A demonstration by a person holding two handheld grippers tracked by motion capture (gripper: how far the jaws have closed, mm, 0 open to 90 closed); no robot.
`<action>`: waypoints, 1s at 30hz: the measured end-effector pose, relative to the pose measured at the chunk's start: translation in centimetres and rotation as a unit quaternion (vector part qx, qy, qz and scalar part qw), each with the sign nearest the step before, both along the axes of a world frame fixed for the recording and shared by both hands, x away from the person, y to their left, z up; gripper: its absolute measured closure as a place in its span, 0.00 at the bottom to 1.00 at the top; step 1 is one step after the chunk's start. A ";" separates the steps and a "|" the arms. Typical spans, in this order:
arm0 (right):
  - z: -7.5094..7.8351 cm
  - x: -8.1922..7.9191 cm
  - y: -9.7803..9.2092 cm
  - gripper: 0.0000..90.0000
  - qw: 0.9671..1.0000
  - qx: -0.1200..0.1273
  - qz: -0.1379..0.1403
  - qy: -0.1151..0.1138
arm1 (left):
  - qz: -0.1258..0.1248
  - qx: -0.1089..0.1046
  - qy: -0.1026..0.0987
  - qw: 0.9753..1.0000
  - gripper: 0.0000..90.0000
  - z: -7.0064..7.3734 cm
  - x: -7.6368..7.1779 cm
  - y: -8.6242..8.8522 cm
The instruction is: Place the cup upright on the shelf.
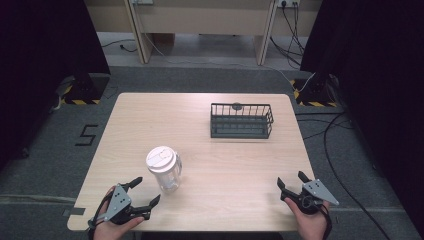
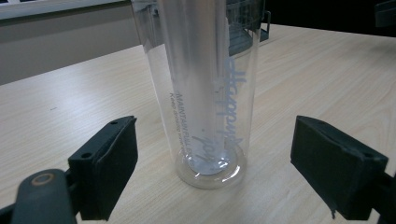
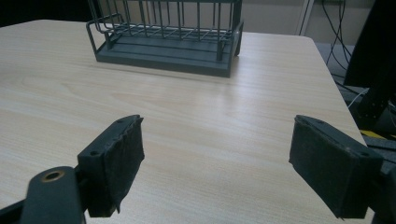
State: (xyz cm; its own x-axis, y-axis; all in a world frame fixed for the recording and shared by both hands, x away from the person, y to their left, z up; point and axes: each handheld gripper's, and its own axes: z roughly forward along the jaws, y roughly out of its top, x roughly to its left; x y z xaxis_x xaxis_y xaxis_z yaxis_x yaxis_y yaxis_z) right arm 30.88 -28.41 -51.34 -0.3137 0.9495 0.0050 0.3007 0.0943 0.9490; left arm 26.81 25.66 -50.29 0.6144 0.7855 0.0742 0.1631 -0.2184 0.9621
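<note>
A clear plastic tumbler (image 1: 164, 169) with a white lid stands upright on the wooden table (image 1: 200, 130), left of centre near the front. My left gripper (image 1: 143, 193) is open just in front of it, to its left. In the left gripper view the tumbler (image 2: 208, 93) rises a little beyond the wide-apart jaws, pale lettering on its wall. My right gripper (image 1: 290, 184) is open near the table's front right corner, nothing between its jaws. A dark wire basket (image 1: 241, 121) sits at the back right, and the right gripper view has the basket (image 3: 168, 35) straight ahead.
Black curtains flank the table on both sides. Cables trail across the grey floor to the right (image 1: 330, 135). A wooden bench frame (image 1: 200, 25) stands behind the table. Bare tabletop lies between the tumbler and the basket.
</note>
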 end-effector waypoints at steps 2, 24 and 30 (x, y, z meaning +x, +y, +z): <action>0.0 0.0 0.0 0.20 1.000 0.002 -0.001 -0.001 | 0.003 -0.004 0.005 1.000 0.16 -0.1 0.1 0.0; 0.0 0.0 0.1 0.21 1.000 0.004 0.001 0.005 | -0.010 0.000 0.020 1.000 0.16 0.4 1.2 -0.6; 0.0 0.0 0.1 0.21 1.000 0.004 0.002 0.006 | -0.013 0.004 0.025 1.000 0.16 0.1 2.0 -0.9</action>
